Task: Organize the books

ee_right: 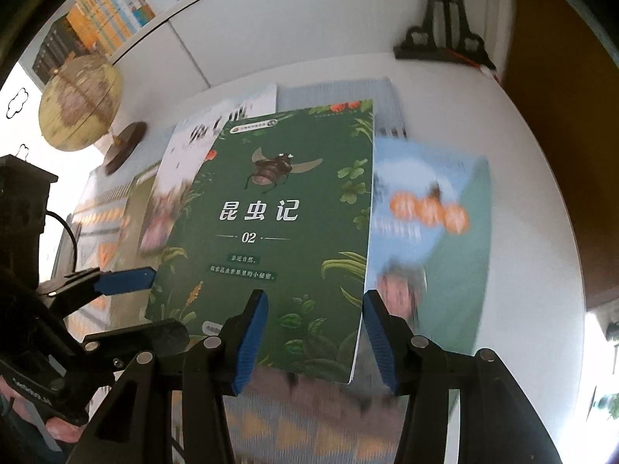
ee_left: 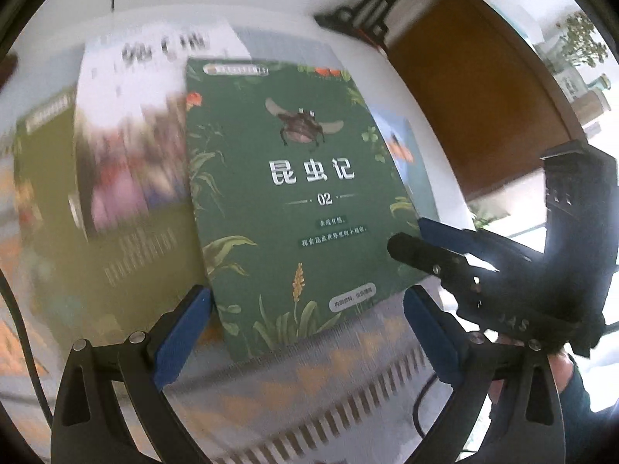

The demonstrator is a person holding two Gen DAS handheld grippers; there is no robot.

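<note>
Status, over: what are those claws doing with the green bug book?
Left gripper, right gripper: fingers astride lower corners of green book, grip unclear. Book sharp over blurred background, likely lifted. Blue book beneath, not blocking.

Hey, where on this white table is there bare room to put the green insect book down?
Bare white table shows right of the blue book, toward the brown panel, and behind the books, between the globe and the black stand. The middle is crowded: the green book overlaps a white book, the blue one and a patterned mat.
</note>
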